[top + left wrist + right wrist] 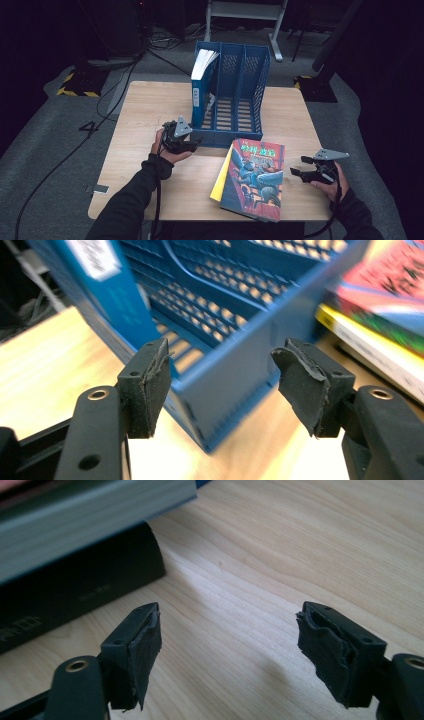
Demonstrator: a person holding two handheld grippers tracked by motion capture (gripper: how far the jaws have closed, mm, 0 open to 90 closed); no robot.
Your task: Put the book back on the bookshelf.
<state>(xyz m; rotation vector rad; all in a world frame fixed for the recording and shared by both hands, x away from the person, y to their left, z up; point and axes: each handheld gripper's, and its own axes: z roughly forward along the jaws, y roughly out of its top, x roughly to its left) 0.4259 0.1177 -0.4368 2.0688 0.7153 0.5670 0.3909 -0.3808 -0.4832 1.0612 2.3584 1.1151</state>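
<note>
The blue file rack [235,95] holds one blue book [201,85] in its left compartment; both grippers' jaws stand wide, empty.

Left forearm: dark sleeve, enters from the near edge, angled toward the far right.
Left hand [167,150]: wrapped around its tool from below.
Left black two-jaw gripper [192,145]: points right, jaws apart, nothing between the pads [150,385].
Right hand [332,182]: near right, knuckles outward.
Right black two-jaw gripper [297,166]: points left, jaws spread wide, pads [145,645] bare.
</note>
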